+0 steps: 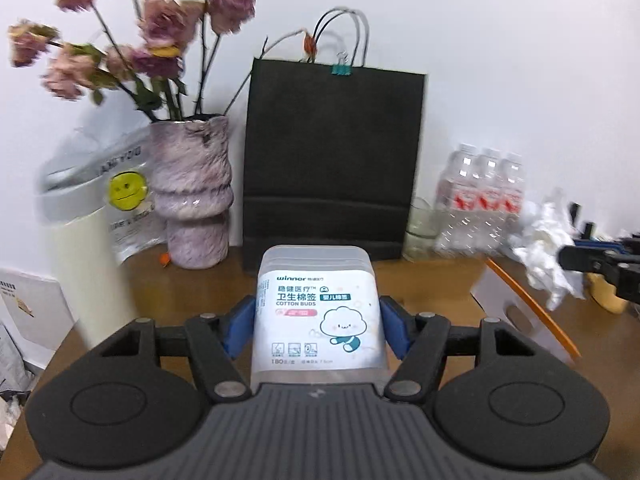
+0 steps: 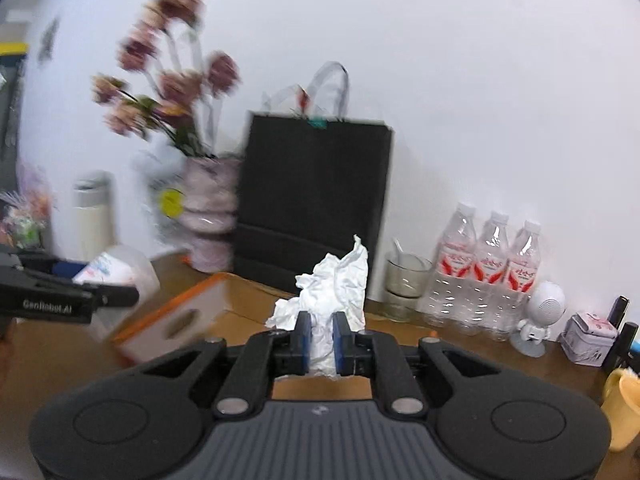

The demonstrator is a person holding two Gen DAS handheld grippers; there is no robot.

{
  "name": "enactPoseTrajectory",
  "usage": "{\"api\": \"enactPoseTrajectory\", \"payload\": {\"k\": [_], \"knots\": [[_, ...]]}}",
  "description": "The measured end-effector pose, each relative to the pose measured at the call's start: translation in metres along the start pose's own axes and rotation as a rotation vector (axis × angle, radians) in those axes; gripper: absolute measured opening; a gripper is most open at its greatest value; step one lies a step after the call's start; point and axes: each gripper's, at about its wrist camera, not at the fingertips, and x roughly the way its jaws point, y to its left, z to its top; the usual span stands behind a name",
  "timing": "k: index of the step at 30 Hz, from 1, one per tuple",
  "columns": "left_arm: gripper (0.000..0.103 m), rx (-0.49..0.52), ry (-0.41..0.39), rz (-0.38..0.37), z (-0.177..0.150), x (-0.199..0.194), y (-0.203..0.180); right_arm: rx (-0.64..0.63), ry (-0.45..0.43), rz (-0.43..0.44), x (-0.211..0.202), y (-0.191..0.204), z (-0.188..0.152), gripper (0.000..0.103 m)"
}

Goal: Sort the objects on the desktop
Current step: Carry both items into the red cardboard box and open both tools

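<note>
White crumpled tissue (image 2: 334,280) sits pinched between the blue pads of my right gripper (image 2: 320,340), held clear above the desk (image 2: 248,300), and my left gripper (image 1: 318,326) is clamped on the sides of a plastic cotton-bud box (image 1: 318,312), also carried off the wood. So I judge both pickups done and the sorting mid-way: each hand holds its item and neither has been set down yet. Just below and between the two grippers lies a cardboard box (image 2: 168,320) with an orange edge and a hand slot, which I take as the likely drop spot, though I cannot tell what it holds. Plenty looks unsorted along the wall: the bottle pack (image 2: 488,272), a glass (image 2: 404,276), a small white robot figure (image 2: 540,312), a tin (image 2: 588,336) and a yellow mug (image 2: 624,404). The vase (image 1: 196,196) and black bag (image 1: 332,160) may simply belong there.
</note>
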Motion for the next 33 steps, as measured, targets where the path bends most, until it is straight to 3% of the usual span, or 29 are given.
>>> {"api": "enactPoseTrajectory", "payload": {"k": [5, 8, 12, 14, 21, 25, 27, 29, 31, 33], "knots": [[0.067, -0.026, 0.099, 0.025, 0.036, 0.067, 0.0, 0.067, 0.121, -0.024, 0.067, -0.039, 0.028, 0.011], [0.067, -0.022, 0.166, 0.046, 0.046, 0.102, 0.003, 0.069, 0.246, -0.048, 0.111, -0.048, 0.029, 0.011], [0.067, 0.049, 0.258, 0.017, 0.032, 0.137, -0.008, 0.088, 0.434, -0.05, 0.17, -0.049, 0.012, 0.011], [0.067, 0.105, 0.302, 0.038, 0.02, 0.153, -0.017, 0.065, 0.5, -0.064, 0.193, -0.043, 0.0, 0.011], [0.068, 0.076, 0.428, 0.055, -0.001, 0.176, -0.009, 0.073, 0.636, -0.076, 0.23, -0.035, -0.029, 0.013], [0.068, 0.039, 0.479, 0.029, 0.011, 0.178, -0.008, 0.123, 0.672, -0.052, 0.228, -0.044, -0.024, 0.028], [0.068, -0.002, 0.5, 0.005, 0.026, 0.171, -0.005, 0.155, 0.664, -0.038, 0.22, -0.05, -0.012, 0.052], [0.07, -0.008, 0.485, -0.014, 0.044, 0.157, -0.005, 0.167, 0.647, -0.039, 0.204, -0.053, 0.001, 0.062], [0.085, -0.008, 0.492, -0.034, 0.063, 0.142, -0.007, 0.201, 0.653, -0.038, 0.187, -0.059, 0.015, 0.064], [0.094, -0.007, 0.517, -0.054, 0.081, 0.128, -0.01, 0.262, 0.678, -0.037, 0.172, -0.067, 0.03, 0.077]]}}
